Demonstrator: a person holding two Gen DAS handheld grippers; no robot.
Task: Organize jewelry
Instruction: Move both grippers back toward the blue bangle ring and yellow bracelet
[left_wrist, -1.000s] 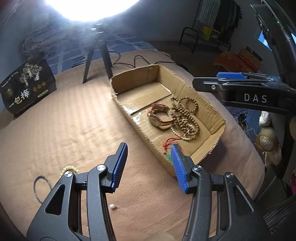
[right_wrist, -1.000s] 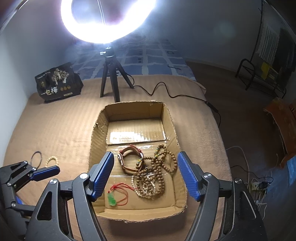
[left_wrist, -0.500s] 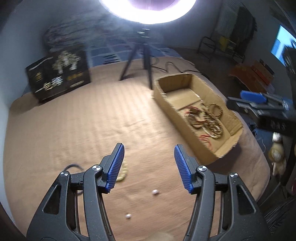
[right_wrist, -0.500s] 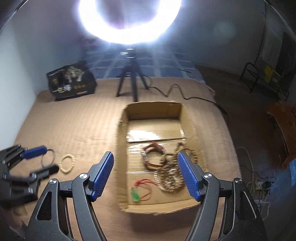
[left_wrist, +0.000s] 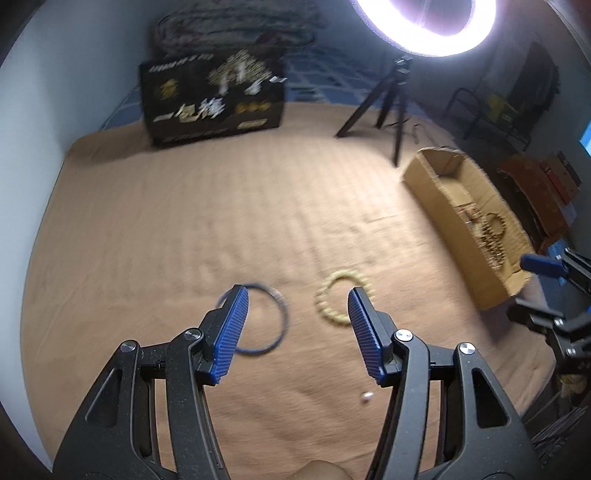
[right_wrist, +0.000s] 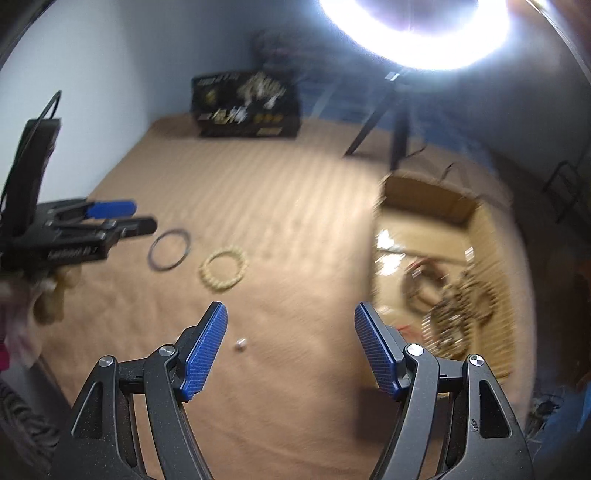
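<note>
Tan bedcover (left_wrist: 155, 229): dark bangle (left_wrist: 275, 314) and cream bead bracelet (left_wrist: 341, 301) lying mid-surface. Left gripper (left_wrist: 297, 330) hanging wide apart, empty, jaws having just been opening; right gripper (right_wrist: 291, 347) likewise gaping, empty. Advisable: centring over one ring before closing.

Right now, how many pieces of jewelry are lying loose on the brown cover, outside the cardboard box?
3: a dark thin ring under the left gripper, a cream beaded bracelet just beside it toward the box, and a small pearl-like bead nearer the camera. More may lie hidden behind the grippers.

Dim room; only light is the ring lamp (left_wrist: 424, 29), blown-out white w/ haze around it. Motion blur, worst on the cardboard box (right_wrist: 443, 280) below the lamp. Fisheye bends and darkens the corners.
</note>
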